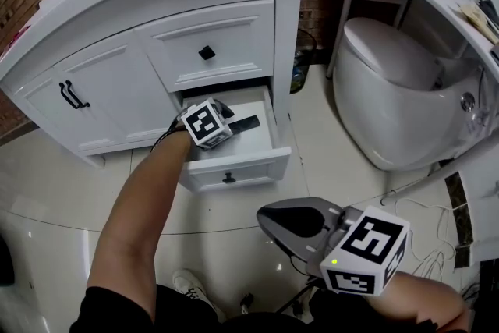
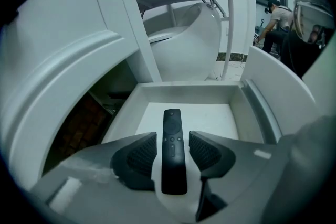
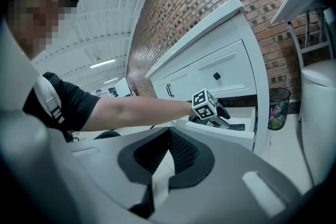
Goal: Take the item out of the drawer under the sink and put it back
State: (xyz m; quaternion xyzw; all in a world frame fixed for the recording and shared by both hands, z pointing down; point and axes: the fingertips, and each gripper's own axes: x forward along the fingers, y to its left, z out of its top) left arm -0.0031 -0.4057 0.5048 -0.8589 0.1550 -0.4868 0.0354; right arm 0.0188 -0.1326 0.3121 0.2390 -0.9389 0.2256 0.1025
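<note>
Covering the left gripper's [image 2: 172,140] jaws in the head view, its marker cube [image 1: 207,123] leaves only one end of the black remote control [image 2: 172,123] visible there. The open lower drawer [image 2: 189,93] of the white vanity cabinet [image 1: 117,66] holds this remote alone, lying flat between the wide-apart jaws, whose pads do not press it. The right gripper [image 3: 168,132] hangs away from the drawer, jaws closed together, empty.

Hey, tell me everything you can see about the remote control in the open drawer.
The remote is a slim black bar, plastic by its look, with a round pad near its far end and small buttons below. It lies flat on the white floor of the open drawer, lengthwise between the open jaws of the left gripper, whose pads stand clear of it.
</note>
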